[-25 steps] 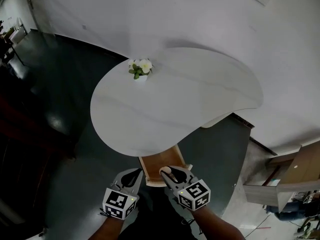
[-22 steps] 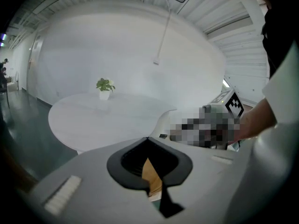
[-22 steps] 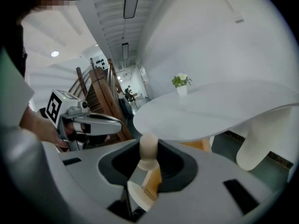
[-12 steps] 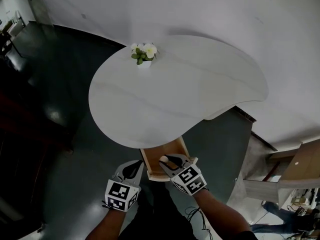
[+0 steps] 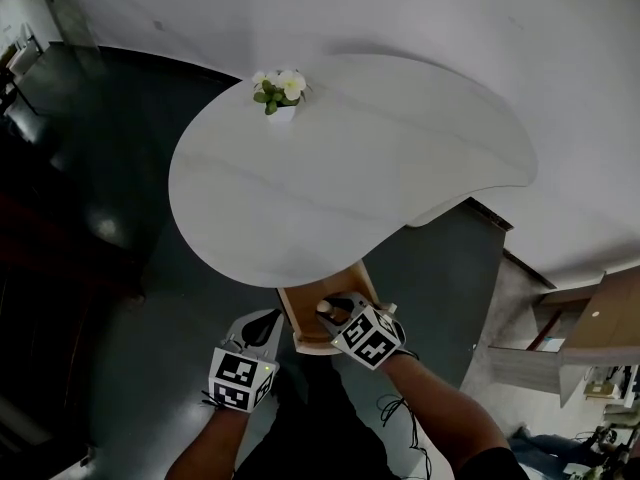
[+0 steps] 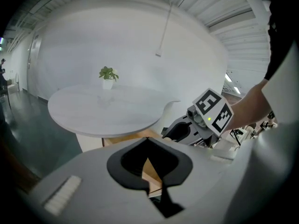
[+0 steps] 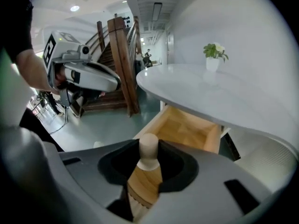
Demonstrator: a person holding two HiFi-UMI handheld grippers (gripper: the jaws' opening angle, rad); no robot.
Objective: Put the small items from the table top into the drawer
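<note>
The right gripper (image 5: 332,311) hangs over the open light-wood drawer (image 5: 297,320), which juts out from under the near edge of the white rounded table (image 5: 350,168). It tips steeply downward, so that what it carries is aimed into the drawer's bare wooden bottom rather than at the floor beside it. Between its fingers (image 7: 180,167) stands a small pale wooden piece with a round knob on top (image 7: 145,178), knob pointing away from the hand and toward the drawer. The fingers stand about half apart and have just been opening a little, yet the wooden piece is between them and both pads appear to press on its wider body, so it reads as grasped, on the point of being let go. The piece is above the drawer's near end, not yet resting inside it.

The left gripper (image 5: 272,320) sits low just beside the drawer's left wall, apart from it. Its fingers (image 6: 122,161) are clenched tip to tip with nothing between them; only the drawer's wood shows through the gap behind the tips. It seems parked there to keep out of the way of the drop and to be near the drawer front for pushing it in.

On the table only a small white pot of white flowers (image 5: 280,93) remains, at the far edge; no other small item shows.
</note>
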